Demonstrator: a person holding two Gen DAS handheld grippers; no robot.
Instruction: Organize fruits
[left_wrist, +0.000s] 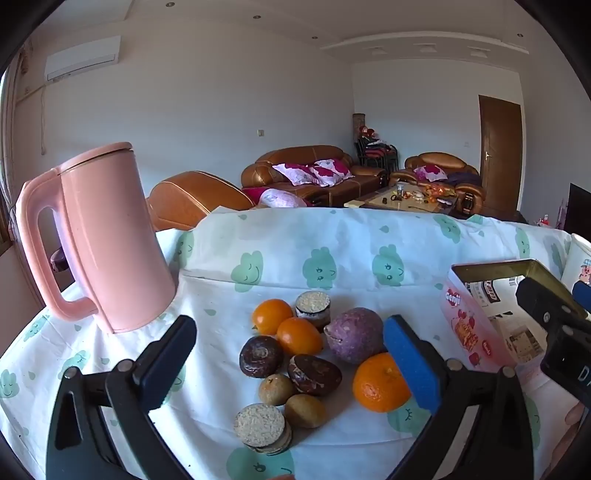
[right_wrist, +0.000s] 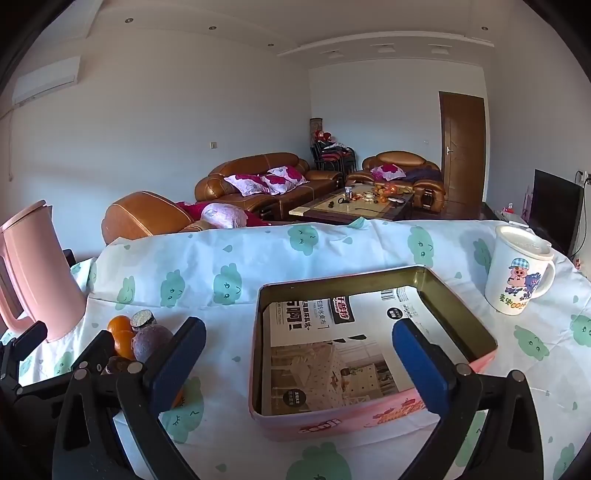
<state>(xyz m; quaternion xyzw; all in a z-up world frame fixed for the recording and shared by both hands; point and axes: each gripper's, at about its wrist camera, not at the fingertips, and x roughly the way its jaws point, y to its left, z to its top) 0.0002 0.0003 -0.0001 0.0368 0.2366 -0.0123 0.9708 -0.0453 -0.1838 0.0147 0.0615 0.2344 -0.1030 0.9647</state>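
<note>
A pile of fruit and snacks lies on the cloud-print tablecloth (left_wrist: 332, 236): three oranges (left_wrist: 380, 384), a purple passion fruit (left_wrist: 352, 334), two dark chestnuts (left_wrist: 260, 356), two small brown longans (left_wrist: 275, 389) and round biscuits (left_wrist: 258, 424). My left gripper (left_wrist: 291, 354) hovers open just above and before the pile, nothing between its fingers. A pink open tin (right_wrist: 369, 332) lined with printed paper sits right of the pile. My right gripper (right_wrist: 299, 354) stands open over the tin's near side, holding nothing. The pile (right_wrist: 147, 339) shows at its left.
A tall pink kettle (left_wrist: 99, 243) stands at the back left of the table. A white cartoon mug with a lid (right_wrist: 517, 273) stands at the back right. Behind the table are brown leather sofas (right_wrist: 258, 181) and a coffee table.
</note>
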